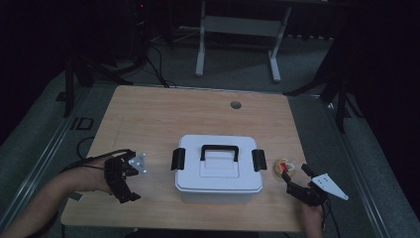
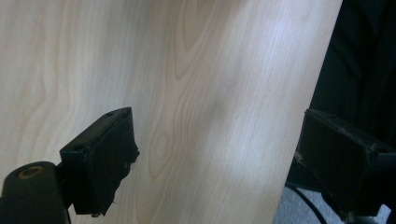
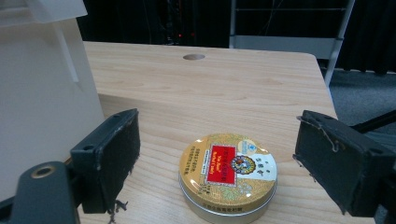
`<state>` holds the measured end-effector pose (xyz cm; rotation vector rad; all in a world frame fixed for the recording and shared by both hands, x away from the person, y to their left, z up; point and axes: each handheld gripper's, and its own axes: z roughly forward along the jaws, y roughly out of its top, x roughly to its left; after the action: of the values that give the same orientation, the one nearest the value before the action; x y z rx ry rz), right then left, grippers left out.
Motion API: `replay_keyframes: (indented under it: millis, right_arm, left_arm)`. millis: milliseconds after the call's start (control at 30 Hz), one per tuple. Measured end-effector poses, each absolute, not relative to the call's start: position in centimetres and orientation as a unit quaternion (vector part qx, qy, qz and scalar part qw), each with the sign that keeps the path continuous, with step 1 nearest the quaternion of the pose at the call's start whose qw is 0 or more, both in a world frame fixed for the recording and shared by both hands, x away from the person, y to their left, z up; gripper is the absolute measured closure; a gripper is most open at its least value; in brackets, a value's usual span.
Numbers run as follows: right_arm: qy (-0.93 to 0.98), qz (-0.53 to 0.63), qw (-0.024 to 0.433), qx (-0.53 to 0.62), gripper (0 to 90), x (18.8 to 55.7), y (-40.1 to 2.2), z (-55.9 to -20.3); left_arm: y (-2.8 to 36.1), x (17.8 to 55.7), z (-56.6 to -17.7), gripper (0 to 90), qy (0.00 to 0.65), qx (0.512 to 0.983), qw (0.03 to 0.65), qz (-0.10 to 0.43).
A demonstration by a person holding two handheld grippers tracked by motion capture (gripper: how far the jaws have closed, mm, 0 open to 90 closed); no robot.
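Round gold tin (image 3: 228,175) low centre of the right gripper view, flat on the table (image 1: 198,114), between wide-open jaws of right gripper (image 1: 296,177), untouched; likely lined up for a grab. White lidded box (image 1: 218,171) centre of high view, latches down, tin just beside its right end, probably bound for it. Left gripper (image 1: 126,173) at lower left, jaws wide and empty over bare wood near the table edge, apparently waiting clear of the box.

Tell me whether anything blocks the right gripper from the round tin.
Nothing visible does. The right gripper is open, its jaws standing either side of the gold round tin on bare table. The white storage box sits off to one side.
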<state>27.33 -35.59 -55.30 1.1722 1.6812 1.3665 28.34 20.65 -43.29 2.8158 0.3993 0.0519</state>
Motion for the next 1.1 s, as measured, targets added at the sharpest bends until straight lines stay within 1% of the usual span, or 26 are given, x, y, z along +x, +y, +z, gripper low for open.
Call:
replay_keyframes:
  millis: [167, 700, 1100]
  right_arm:
    - [0.644, 0.523, 0.333, 0.449, 13.7, 27.3, -35.6, -55.3]
    - [0.643, 0.524, 0.332, 0.449, 13.6, 27.3, -35.6, -55.3]
    - [0.643, 0.524, 0.332, 0.449, 13.7, 27.3, -35.6, -55.3]
  left_arm:
    - [20.2, 28.4, -42.2, 12.7, 0.134, 0.978, 0.155, 0.023]
    - [17.0, 29.4, -39.3, 13.8, 0.092, 0.988, 0.118, 0.024]
    - [14.4, 30.7, -37.2, 14.1, 0.075, 0.992, 0.102, 0.028]
